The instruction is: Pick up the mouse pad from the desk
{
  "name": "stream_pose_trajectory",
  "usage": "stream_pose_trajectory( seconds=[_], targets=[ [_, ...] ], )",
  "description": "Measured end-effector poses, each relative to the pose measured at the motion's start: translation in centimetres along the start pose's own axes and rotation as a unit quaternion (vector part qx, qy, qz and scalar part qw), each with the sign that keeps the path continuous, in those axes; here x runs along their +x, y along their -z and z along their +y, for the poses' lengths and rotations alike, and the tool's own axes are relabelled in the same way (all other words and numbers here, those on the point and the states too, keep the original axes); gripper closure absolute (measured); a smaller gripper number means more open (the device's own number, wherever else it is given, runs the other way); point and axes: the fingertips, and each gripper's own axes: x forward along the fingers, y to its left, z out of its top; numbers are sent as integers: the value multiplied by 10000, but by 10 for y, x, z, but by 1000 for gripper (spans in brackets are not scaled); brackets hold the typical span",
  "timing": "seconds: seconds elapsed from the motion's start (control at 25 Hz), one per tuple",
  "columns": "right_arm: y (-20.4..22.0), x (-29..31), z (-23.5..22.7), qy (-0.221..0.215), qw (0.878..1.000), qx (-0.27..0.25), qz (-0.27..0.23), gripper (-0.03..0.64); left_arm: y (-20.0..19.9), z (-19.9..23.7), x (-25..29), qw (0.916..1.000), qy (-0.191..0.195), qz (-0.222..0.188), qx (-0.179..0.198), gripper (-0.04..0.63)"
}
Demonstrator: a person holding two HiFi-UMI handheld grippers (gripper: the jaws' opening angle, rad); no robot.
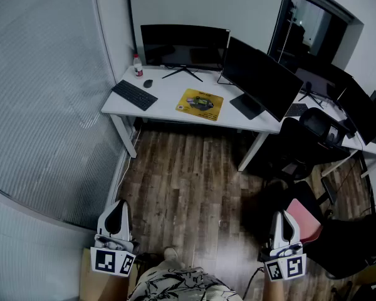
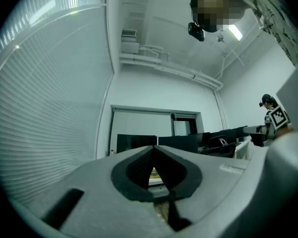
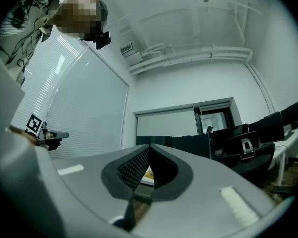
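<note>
A yellow mouse pad (image 1: 200, 103) with a dark picture lies flat on the white desk (image 1: 169, 99), far ahead across the wooden floor. My left gripper (image 1: 118, 207) hangs low at the left, shut and empty, well short of the desk. At the lower right my right gripper (image 1: 283, 215) is likewise shut with nothing in it. A sliver of the yellow pad (image 2: 152, 173) shows past the closed tips in the left gripper view. The right gripper view has the pad (image 3: 147, 173) peeking between its tips too.
On the desk stand two dark monitors (image 1: 183, 46) (image 1: 260, 77), a black keyboard (image 1: 134, 95), a mouse (image 1: 148, 83) and a small bottle (image 1: 138, 66). Black office chairs (image 1: 313, 137) and a red seat (image 1: 306, 220) crowd the right. A blinded glass wall (image 1: 44, 105) runs along the left.
</note>
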Motion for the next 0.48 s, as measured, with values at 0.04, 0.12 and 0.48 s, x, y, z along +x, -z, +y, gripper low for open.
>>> stream_pose_trajectory(
  seconds=[0.04,0.12,0.48],
  targets=[
    [0,0,0,-5,10000,-4,3,624,0,-1,1,10000,8,22,27,595],
    [0,1,1,-8,10000,-15,14,624,1,-1,2,10000,23,50,50,595],
    [-2,0,2,12,9987,467,-199,624,1,-4,1,9999,125,13,-36,594]
  ],
)
